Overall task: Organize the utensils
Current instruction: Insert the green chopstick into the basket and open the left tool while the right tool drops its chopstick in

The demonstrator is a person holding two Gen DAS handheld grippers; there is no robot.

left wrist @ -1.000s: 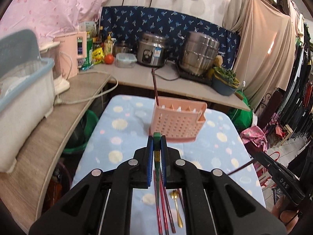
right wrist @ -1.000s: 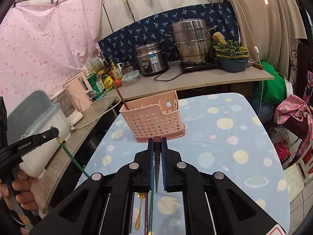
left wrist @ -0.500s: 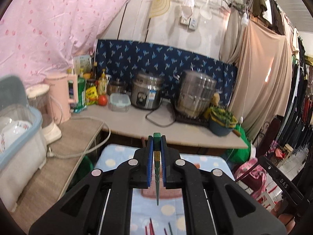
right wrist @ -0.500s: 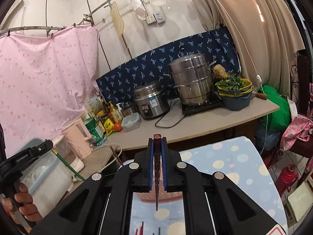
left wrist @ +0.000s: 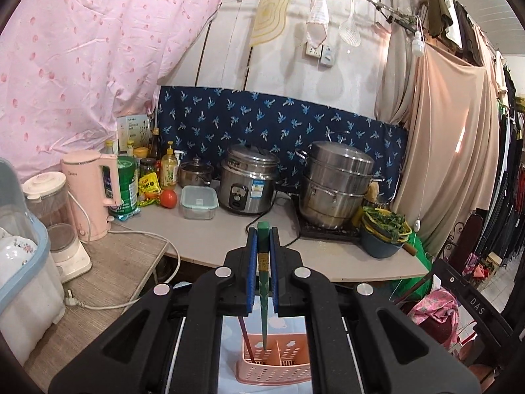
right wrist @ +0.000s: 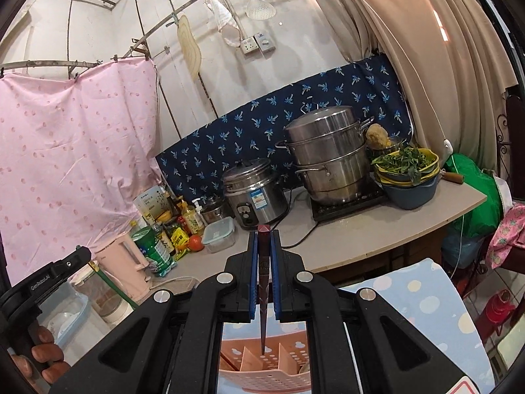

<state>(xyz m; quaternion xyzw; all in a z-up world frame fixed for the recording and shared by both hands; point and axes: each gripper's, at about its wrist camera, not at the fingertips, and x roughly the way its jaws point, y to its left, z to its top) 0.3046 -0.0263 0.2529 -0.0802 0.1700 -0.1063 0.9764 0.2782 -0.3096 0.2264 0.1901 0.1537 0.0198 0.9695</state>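
Note:
My left gripper [left wrist: 263, 234] is shut on a green chopstick [left wrist: 263, 282] that hangs point down over the pink utensil basket [left wrist: 279, 359]. A dark red chopstick [left wrist: 246, 336] stands in the basket's left compartment. In the right wrist view my right gripper [right wrist: 263, 239] is shut on a dark red chopstick [right wrist: 263, 295]; its tip hangs just above the pink basket [right wrist: 262, 364], over a middle compartment. The left gripper [right wrist: 78, 257] with its green chopstick shows at the left edge, held by a person's hand [right wrist: 42, 354].
The basket stands on a table with a blue spotted cloth [right wrist: 423, 298]. Behind runs a counter [left wrist: 229, 233] with a rice cooker [left wrist: 247, 182], a steel steamer pot [left wrist: 334, 184], a pink kettle [left wrist: 92, 193], bottles and a bowl of greens [left wrist: 384, 229]. A dish bin [left wrist: 19, 262] sits at left.
Both grippers have risen and tilted up with their chopsticks. The loose utensils on the cloth have dropped out of view, and the basket now lies low, under the chopstick tips.

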